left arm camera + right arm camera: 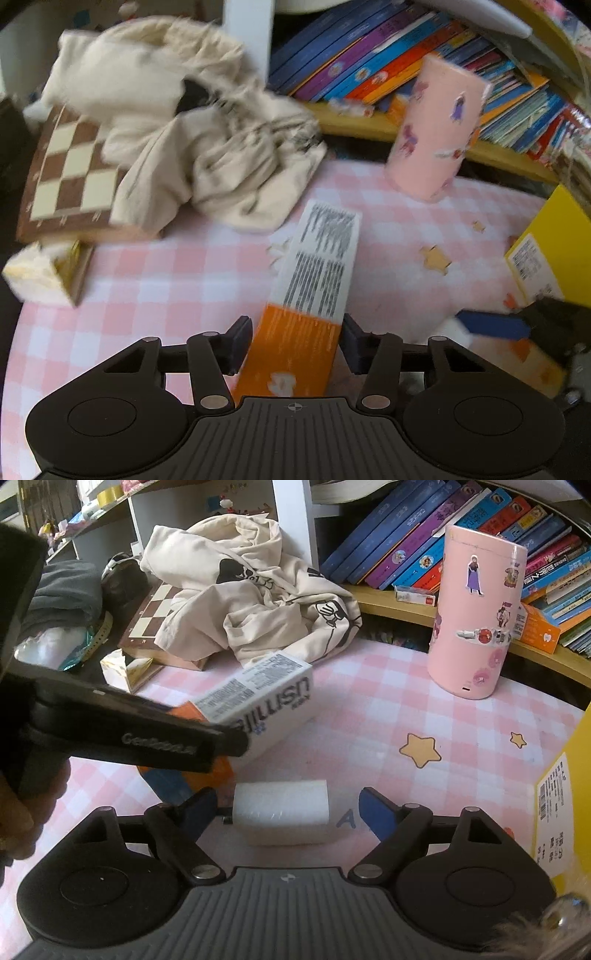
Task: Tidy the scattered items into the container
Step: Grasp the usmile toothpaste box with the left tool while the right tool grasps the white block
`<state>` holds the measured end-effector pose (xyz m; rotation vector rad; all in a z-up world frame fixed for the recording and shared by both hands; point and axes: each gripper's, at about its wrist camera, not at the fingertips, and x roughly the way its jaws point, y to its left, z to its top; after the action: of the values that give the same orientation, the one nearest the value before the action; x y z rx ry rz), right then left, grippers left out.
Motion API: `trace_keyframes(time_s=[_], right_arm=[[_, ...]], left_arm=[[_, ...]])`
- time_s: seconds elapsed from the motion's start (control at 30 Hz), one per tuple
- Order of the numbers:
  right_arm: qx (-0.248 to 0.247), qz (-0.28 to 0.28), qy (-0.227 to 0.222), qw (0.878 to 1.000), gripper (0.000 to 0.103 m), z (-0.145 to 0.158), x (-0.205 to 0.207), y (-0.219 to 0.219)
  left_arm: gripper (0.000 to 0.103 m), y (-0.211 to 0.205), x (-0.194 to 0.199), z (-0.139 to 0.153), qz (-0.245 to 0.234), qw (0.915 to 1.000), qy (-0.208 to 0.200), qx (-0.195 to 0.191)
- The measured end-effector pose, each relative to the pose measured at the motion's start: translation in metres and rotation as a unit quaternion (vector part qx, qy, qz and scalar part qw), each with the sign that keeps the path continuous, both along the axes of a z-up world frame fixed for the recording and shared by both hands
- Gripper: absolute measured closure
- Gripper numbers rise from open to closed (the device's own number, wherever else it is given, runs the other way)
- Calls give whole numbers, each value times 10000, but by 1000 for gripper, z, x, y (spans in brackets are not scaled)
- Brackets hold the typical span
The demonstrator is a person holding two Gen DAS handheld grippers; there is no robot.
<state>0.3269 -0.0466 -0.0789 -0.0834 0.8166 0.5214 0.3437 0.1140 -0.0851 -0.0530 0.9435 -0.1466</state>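
A pink checked tablecloth (424, 709) carries a crumpled cream garment (255, 587), a pink sticker-covered cylinder (476, 609) and a yellow container (576, 760) at the right edge. The left gripper (295, 343) pinches an orange-and-white box (314, 280), 1 end on the cloth. The right gripper (288, 808) is spread around a white roll (282, 805), untouched.

I'm looking at a child's study corner at home: a pink-and-white checked tabletop (388, 701) with star decals, a yellow wooden shelf (399, 603) of bright children's books (424, 542), a sticker-covered pink cylinder (476, 616), a wooden chessboard (155, 616), a crumpled cream garment (251, 594).
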Motion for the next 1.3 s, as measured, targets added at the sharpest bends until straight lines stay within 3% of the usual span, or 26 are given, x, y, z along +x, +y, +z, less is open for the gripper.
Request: trace_keyframes(time_s=[0.3,0.4,0.6,0.87,1.1,1.3], right_arm=[[71,40,32,10000,24,4,-4,5],[3,-63,72,10000,32,3,-4,6],[414,-538,193,9975,39,6,-1,-9],[379,-486,246,9978,52,3,1,-4],[276,-470,264,9982,53,8,-3,-6],[340,-577,238,9975,53,19,-20,-19]], left_arm=[[53,2,3,-4,126,9998,53,-115],[54,2,4,-4,142,9998,57,-160],[54,4,2,-2,152,9996,37,-230],[56,1,4,-4,128,9997,6,-228],[59,6,1,-5,233,9986,70,-461],[61,12,-27,1,245,9960,179,-844]])
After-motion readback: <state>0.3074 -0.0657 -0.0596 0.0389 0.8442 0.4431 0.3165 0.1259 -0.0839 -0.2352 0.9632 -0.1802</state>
